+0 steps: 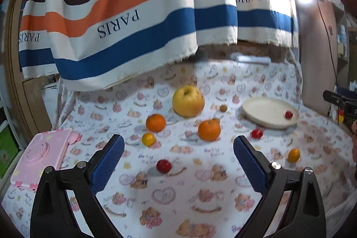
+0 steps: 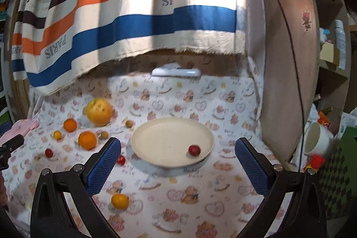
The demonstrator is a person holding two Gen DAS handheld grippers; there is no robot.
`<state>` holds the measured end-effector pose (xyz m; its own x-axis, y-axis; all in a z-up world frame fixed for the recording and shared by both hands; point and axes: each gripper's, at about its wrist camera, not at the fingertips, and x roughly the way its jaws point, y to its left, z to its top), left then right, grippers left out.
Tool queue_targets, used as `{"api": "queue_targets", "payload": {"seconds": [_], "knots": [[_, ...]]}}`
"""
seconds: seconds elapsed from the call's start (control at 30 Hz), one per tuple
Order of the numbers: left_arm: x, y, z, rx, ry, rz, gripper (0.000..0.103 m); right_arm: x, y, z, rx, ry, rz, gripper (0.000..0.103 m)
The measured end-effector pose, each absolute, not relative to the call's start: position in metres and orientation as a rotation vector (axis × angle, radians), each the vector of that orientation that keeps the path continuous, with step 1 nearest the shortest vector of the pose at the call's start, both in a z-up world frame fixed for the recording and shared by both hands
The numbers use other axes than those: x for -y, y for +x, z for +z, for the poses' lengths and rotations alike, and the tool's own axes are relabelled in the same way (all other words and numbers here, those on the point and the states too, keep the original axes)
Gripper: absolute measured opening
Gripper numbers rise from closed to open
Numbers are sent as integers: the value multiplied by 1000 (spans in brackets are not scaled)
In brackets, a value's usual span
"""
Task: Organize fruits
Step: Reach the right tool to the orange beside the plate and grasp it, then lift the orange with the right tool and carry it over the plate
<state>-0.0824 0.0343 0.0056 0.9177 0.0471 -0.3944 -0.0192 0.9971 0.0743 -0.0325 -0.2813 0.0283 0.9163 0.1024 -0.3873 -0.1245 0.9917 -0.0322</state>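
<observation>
Right wrist: one plate [image 2: 156,137]; one red tomato [image 2: 194,150] inside.

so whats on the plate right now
One small red fruit sits on the cream plate, near its front right rim. The rest of the plate's top is bare. What lies under the plate is covered, apart from the patterned cloth around it.

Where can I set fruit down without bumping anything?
The plate is bare except one red fruit near its right rim. Cloth between plate and white remote is free. Crowded left of the plate, around the apple and oranges.
</observation>
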Motion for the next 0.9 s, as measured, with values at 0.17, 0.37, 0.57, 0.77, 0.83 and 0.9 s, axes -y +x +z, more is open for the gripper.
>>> {"api": "queue_targets", "payload": {"seconds": [0.17,0.37,0.57,0.77,0.83,0.9], "knots": [[-33,-88,0,-374,56,33,98,279,-31,15,-445,-22,148,102],[-30,-89,-6,-353,54,41,98,261,-34,-1,-544,-69,242,95],[-32,-87,-9,-350,31,37,98,232,-25,-31,-717,-116,417,58],[-35,-84,-9,-345,14,66,98,215,-20,-51,-806,-166,469,39],[-35,-84,-9,-345,17,64,98,213,-18,-53,-814,-174,464,34],[-34,-85,-9,-343,20,64,98,213,-16,-55,-826,-175,456,24]]}}
